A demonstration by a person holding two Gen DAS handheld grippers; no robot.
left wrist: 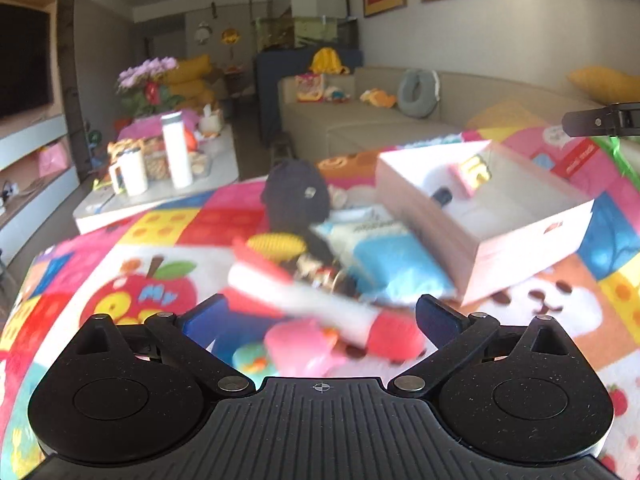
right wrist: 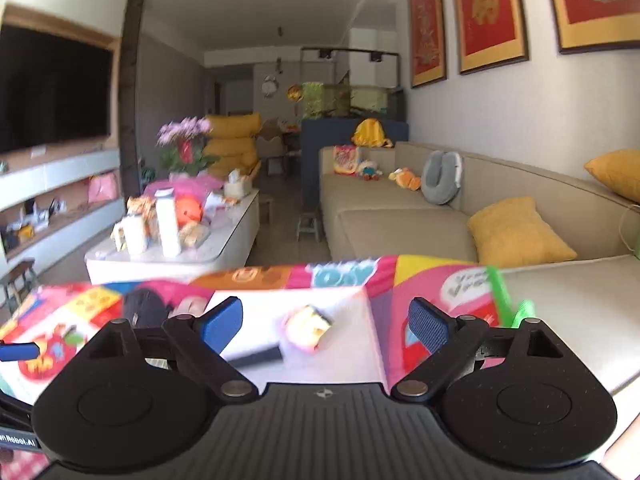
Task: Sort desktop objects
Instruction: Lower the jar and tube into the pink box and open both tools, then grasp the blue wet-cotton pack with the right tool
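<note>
A pile of small objects lies on a colourful play mat (left wrist: pixel 120 280). In it are a white and red tube (left wrist: pixel 304 300), a pink toy (left wrist: pixel 304 344), a yellow comb-like piece (left wrist: pixel 276 245), a blue packet (left wrist: pixel 396 268) and a dark cap (left wrist: pixel 296 196). My left gripper (left wrist: pixel 320 316) is open just above the tube and the pink toy. A white box (left wrist: pixel 516 240) stands to the right and holds a yellow and pink item (right wrist: pixel 308 326) and a dark item (left wrist: pixel 442 196). My right gripper (right wrist: pixel 324 320) is open and empty above the box (right wrist: pixel 344 304).
A low white table (left wrist: pixel 216 184) with bottles and snacks stands beyond the mat at the left. A beige sofa (right wrist: pixel 400 216) with yellow cushions runs along the right wall. A green strap (right wrist: pixel 504 296) lies at the mat's right edge.
</note>
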